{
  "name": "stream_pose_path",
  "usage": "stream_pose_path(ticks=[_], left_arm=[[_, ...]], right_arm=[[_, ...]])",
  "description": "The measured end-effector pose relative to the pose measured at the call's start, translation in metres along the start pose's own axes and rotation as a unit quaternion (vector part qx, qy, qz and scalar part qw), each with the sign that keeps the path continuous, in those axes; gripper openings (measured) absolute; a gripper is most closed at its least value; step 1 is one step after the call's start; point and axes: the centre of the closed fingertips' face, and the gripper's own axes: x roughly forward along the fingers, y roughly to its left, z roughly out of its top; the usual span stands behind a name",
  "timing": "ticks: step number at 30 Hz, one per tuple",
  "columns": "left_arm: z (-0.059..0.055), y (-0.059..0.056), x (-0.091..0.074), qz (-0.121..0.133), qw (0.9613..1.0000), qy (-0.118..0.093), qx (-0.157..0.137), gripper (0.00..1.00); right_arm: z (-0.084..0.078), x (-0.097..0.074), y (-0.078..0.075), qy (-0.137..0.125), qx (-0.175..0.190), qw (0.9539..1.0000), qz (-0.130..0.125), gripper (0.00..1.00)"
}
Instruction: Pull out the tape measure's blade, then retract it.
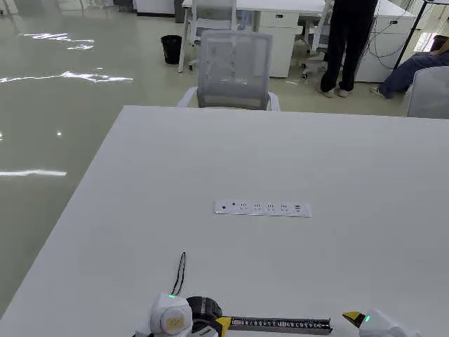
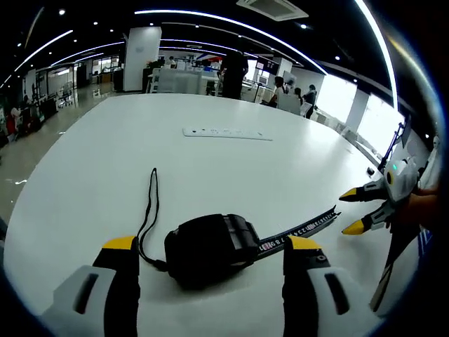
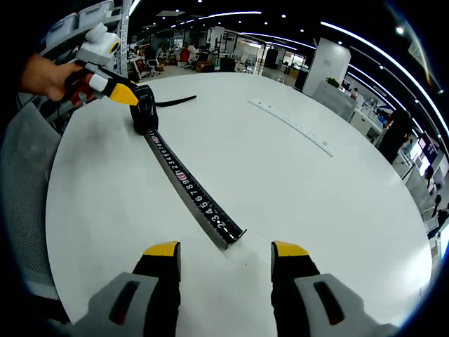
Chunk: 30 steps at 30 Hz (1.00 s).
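Two sets of jaws, both spread wide, neither pinching anything. Left gripper point(image 2: 210, 243) straddles the black rubber-cased tape measure point(image 2: 208, 261), with gaps showing on both sides of the case. Right gripper point(image 3: 226, 248): the hooked end of the black numbered blade point(image 3: 189, 188) lies just ahead of its tips, untouched; the blade is drawn out flat on the white table point(image 1: 280, 154). Risk: the unheld case may skid or spin if the blade recoils, and the free tip could whip. Thin black wrist cord point(image 2: 151, 203) trails beside the left jaw; closing could snag it.
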Motion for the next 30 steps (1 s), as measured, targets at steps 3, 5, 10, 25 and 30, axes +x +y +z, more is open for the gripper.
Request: stream_pose_path(ticks=[3,5,10,25,30], left_arm=[[0.0,0.001,0.003,0.005,1.0,0.002,-0.001,0.82],[-0.001,0.0,0.005,0.005,1.0,0.005,0.0,0.82],[-0.002,-0.002,0.01,0.003,1.0,0.008,0.003,0.82],[-0.003,-0.008,0.016,0.004,0.9998,0.012,0.018,0.77],[-0.001,-0.011,0.021,0.008,0.9996,0.016,0.022,0.74]], right_arm=[[0.002,0.002,-0.005,0.002,-0.011,0.9999,0.003,0.49],[0.004,0.003,-0.006,0.002,-0.02,0.9998,0.006,0.46],[0.002,0.007,-0.009,0.013,-0.035,0.9993,0.008,0.43],[0.006,0.015,0.0,0.03,-0.1,0.994,0.034,0.3],[0.005,0.022,0.002,0.042,-0.124,0.9909,0.031,0.23]])
